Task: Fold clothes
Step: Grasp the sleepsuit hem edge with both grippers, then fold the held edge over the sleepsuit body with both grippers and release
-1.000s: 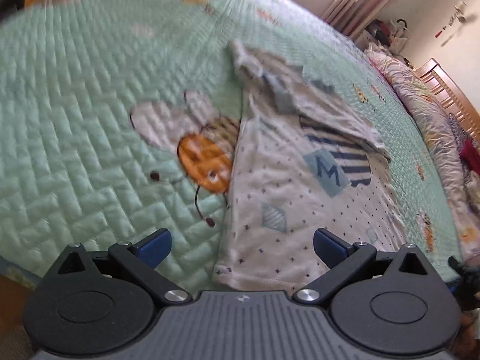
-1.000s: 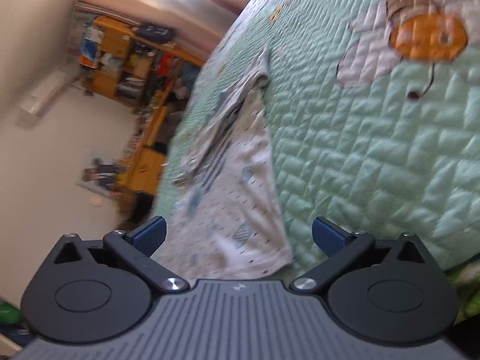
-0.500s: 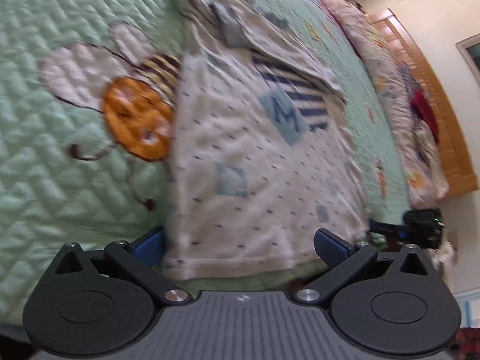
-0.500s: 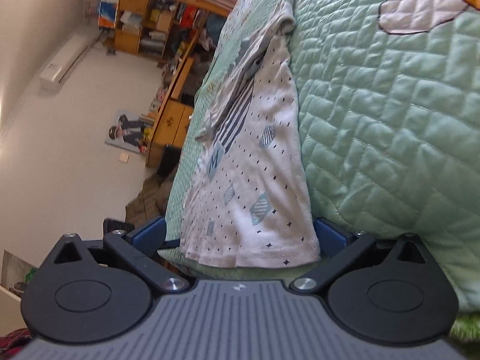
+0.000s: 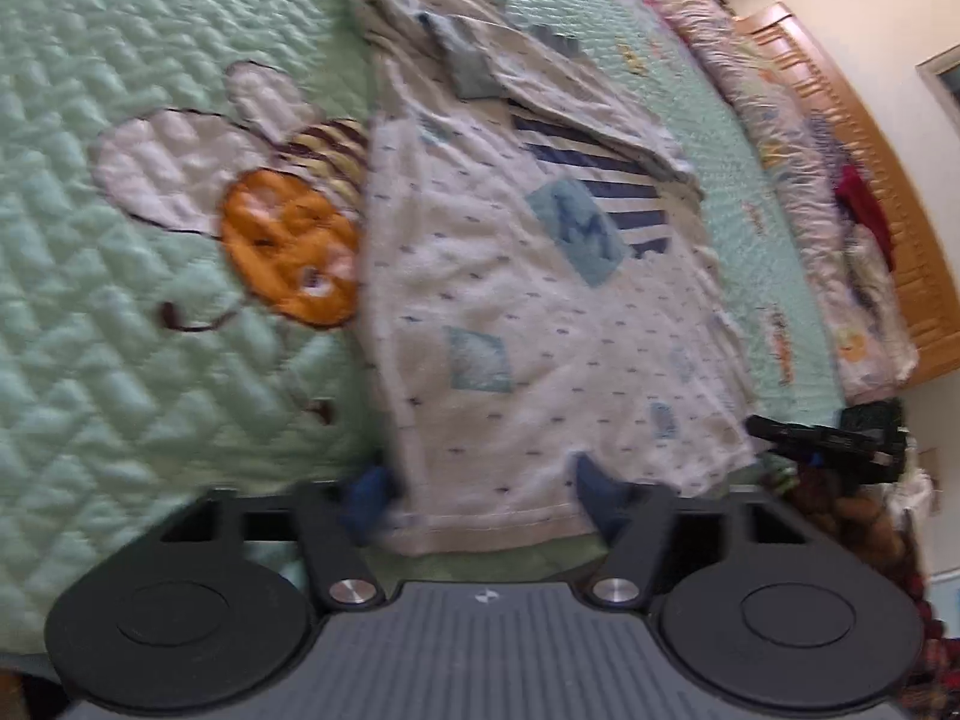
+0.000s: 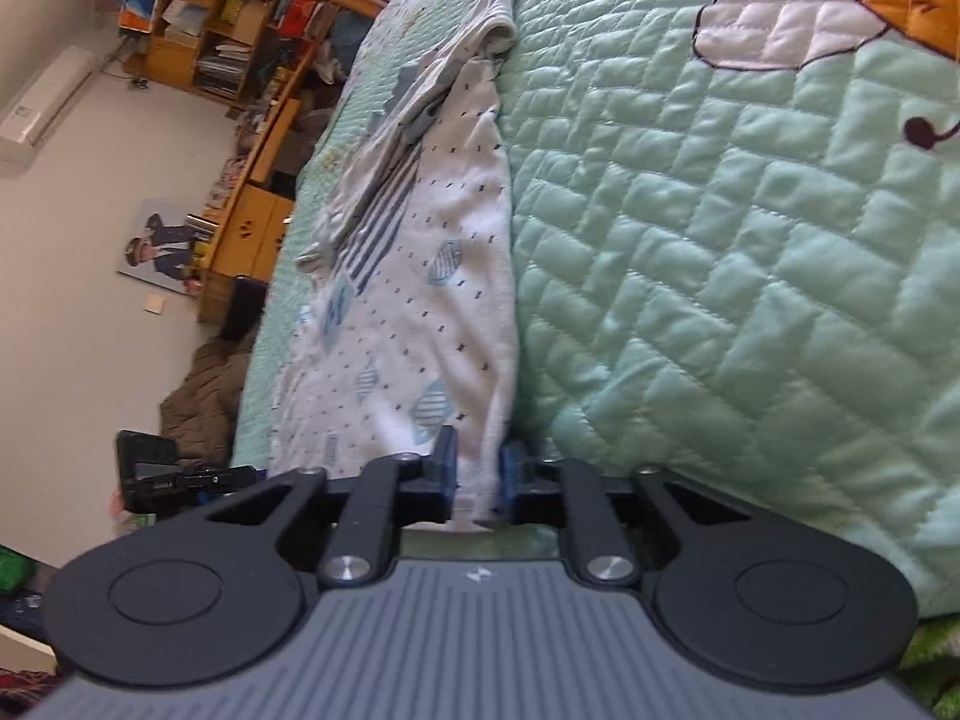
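Observation:
A white child's shirt (image 5: 540,330) with small dark dots, blue stripes and an "M" patch lies flat on a green quilted bedspread (image 5: 120,360), its hem towards me. My left gripper (image 5: 483,489) sits at the hem on the side by the orange bee. Its jaws are closing, the hem lies between the blue fingers (image 5: 594,480), and the cloth there is still flat. In the right wrist view, my right gripper (image 6: 478,474) is shut on the shirt (image 6: 432,312), pinching the hem at its edge beside the bare bedspread (image 6: 720,240).
Pillows and a wooden headboard (image 5: 900,228) lie beyond the bed at the right. Wooden shelves (image 6: 198,30) and a drawer unit stand across the room. A brown heap (image 6: 204,396) lies on the floor. The other gripper's black body (image 5: 840,441) shows past the hem's far corner.
Both grippers came down onto the shirt's hem. The right jaws went from wide open to shut on the cloth. The left jaws narrowed around the hem.

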`<state>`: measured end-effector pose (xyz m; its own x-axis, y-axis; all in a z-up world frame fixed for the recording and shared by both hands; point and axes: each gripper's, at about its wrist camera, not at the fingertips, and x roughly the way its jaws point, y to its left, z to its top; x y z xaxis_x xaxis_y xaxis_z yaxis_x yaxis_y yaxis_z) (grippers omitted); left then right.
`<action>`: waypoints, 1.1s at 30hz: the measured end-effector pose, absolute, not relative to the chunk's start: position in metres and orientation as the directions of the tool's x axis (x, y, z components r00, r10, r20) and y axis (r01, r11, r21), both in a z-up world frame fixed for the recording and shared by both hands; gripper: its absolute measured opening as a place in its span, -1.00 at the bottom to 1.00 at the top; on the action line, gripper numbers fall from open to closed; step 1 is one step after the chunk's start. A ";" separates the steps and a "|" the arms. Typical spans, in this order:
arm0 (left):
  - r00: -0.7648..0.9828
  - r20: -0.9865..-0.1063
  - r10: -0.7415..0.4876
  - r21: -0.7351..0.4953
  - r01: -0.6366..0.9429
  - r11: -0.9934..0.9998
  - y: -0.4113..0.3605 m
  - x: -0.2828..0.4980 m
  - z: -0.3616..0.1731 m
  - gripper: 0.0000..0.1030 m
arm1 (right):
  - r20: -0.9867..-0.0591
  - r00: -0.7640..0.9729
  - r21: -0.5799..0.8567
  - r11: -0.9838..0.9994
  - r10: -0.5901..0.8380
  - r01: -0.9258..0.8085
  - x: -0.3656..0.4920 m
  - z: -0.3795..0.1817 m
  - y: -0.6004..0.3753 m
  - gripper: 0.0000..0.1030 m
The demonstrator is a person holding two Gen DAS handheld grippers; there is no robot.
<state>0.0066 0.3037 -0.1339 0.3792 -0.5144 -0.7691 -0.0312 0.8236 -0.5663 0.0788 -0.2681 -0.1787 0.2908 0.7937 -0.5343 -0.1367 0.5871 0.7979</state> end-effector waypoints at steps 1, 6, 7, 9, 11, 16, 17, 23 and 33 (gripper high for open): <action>0.383 -0.767 -0.515 -0.573 -0.046 0.818 0.309 0.005 -0.134 -0.85 | -0.542 0.300 0.789 0.598 0.785 -0.141 0.077 -0.176 -0.268 -0.87; 0.431 -0.719 -0.546 -0.631 -0.075 0.772 0.322 -0.003 -0.136 -0.86 | -0.488 0.340 0.822 0.554 0.804 -0.132 0.072 -0.169 -0.272 -0.87; 0.445 -0.703 -0.555 -0.650 -0.082 0.756 0.323 -0.004 -0.136 -0.87 | -0.461 0.345 0.842 0.526 0.818 -0.122 0.073 -0.170 -0.275 -0.87; 0.479 -0.669 -0.569 -0.684 -0.097 0.723 0.326 -0.007 -0.135 -0.87 | -0.389 0.361 0.886 0.451 0.847 -0.103 0.075 -0.171 -0.278 -0.87; 0.512 -0.634 -0.579 -0.718 -0.112 0.687 0.329 -0.010 -0.134 -0.88 | -0.309 0.381 0.925 0.369 0.871 -0.093 0.075 -0.172 -0.279 -0.87; 0.577 -0.545 -0.609 -0.799 -0.138 0.585 0.338 -0.014 -0.131 -0.89 | -0.162 0.428 0.974 0.213 0.889 -0.073 0.079 -0.176 -0.280 -0.87; 0.592 -0.523 -0.614 -0.815 -0.136 0.563 0.339 -0.014 -0.129 -0.89 | -0.140 0.435 0.980 0.188 0.889 -0.069 0.081 -0.176 -0.279 -0.87; 0.686 -0.390 -0.615 -0.878 -0.076 0.472 0.345 -0.001 -0.102 -0.89 | -0.029 0.473 0.990 0.091 0.881 -0.110 0.100 -0.159 -0.274 -0.87; 0.807 -0.248 -0.536 -0.912 -0.008 0.410 0.365 0.084 -0.049 -0.89 | 0.111 0.546 0.979 0.004 0.830 -0.205 0.193 -0.111 -0.270 -0.87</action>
<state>0.0844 0.3648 -0.0491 0.8072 -0.5358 -0.2479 -0.0082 0.4097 -0.9122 0.1931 -0.2699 -0.1108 0.5459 0.8304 0.1112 -0.2049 0.0037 0.9788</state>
